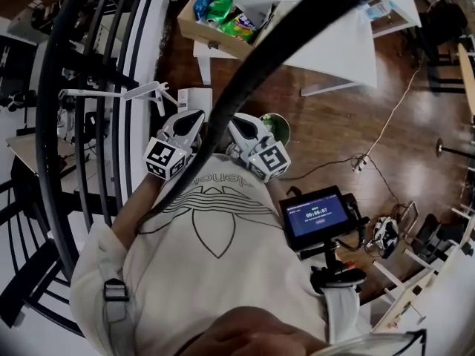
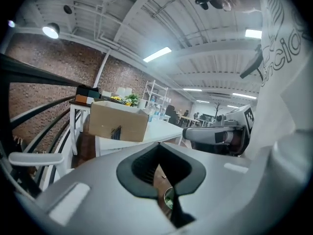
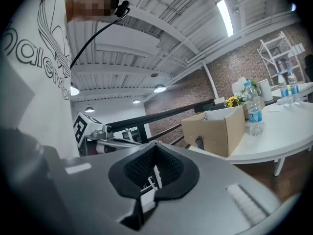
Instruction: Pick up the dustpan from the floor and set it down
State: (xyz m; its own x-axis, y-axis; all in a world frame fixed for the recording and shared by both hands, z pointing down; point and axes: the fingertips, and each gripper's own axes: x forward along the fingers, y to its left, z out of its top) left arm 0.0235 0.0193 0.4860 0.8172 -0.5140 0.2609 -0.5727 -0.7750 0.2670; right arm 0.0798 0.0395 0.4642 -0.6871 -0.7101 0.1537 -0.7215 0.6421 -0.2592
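I hold both grippers close to my chest, side by side, pointing forward over the wooden floor. My left gripper [image 1: 194, 117] [image 2: 159, 146] is shut with nothing between its jaws. My right gripper [image 1: 236, 122] [image 3: 155, 147] also looks shut and empty, its jaws meeting along a seam. Each gripper shows in the other's view, the right gripper [image 2: 215, 135] from the left and the left gripper [image 3: 98, 133] from the right. I cannot pick out a dustpan for certain. A small white flat object [image 1: 194, 98] lies on the floor just ahead of the left gripper.
A round green object [image 1: 276, 127] sits on the floor by the right gripper. A white table [image 1: 334, 43] carries a cardboard box [image 1: 223, 13] of packets ahead. A black railing [image 1: 89, 124] runs along the left, with a white bracket [image 1: 111, 93]. Cables [image 1: 386, 124] trail to the right.
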